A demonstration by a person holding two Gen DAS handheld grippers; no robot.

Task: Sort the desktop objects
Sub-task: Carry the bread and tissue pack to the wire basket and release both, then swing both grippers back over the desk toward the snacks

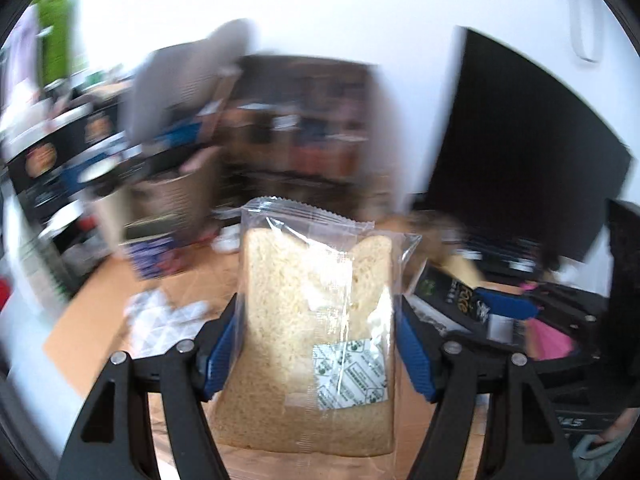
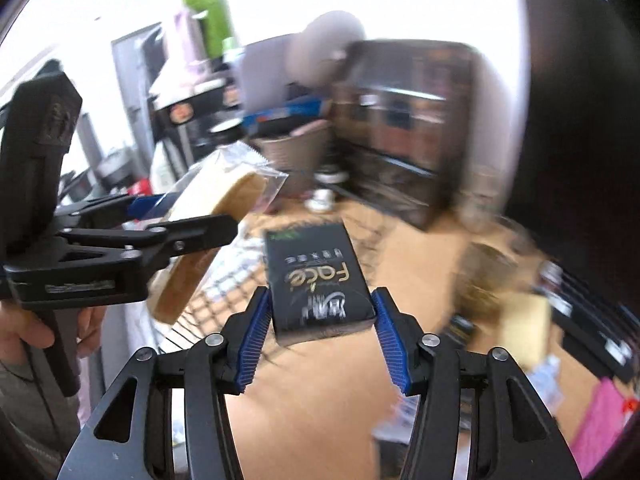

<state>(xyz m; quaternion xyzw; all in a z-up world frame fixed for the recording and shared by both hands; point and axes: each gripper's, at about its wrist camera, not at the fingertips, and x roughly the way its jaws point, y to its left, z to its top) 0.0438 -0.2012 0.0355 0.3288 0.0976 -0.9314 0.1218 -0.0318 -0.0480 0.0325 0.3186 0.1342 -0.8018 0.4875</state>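
the left gripper point(image 1: 316, 320) pinches a wrapped bread slice point(image 1: 316, 320) between its blue pads point(image 1: 218, 354), jaws pressed onto the two edges of the slice, which stands upright and reaches well forward of the fingertips. from the right wrist view the same slice point(image 2: 208, 216) hangs off the desk point(image 2: 320, 392), tilted, with the wire basket point(image 2: 224, 280) below it.

the right gripper point(image 2: 322, 308) holds a black box marked "face" point(image 2: 318, 276); the near end of the box sits between the jaws, with both blue pads at its sides, and the rest sticks out ahead of them, clear of the desk.

risks, as i judge them: the clear wrapper is slick and the bread soft, so the slice could slide out or get crushed if the squeeze changes. the box is gripped only at one end, so a quick swing could let it pivot down or drop. the two loads are near each other, and the blurred background suggests fast motion, so they might knock together.

the slice looks pale and spongy with a tan crust, sealed in a crinkled clear bag with a small white-and-green packet point(image 1: 350, 374) inside.
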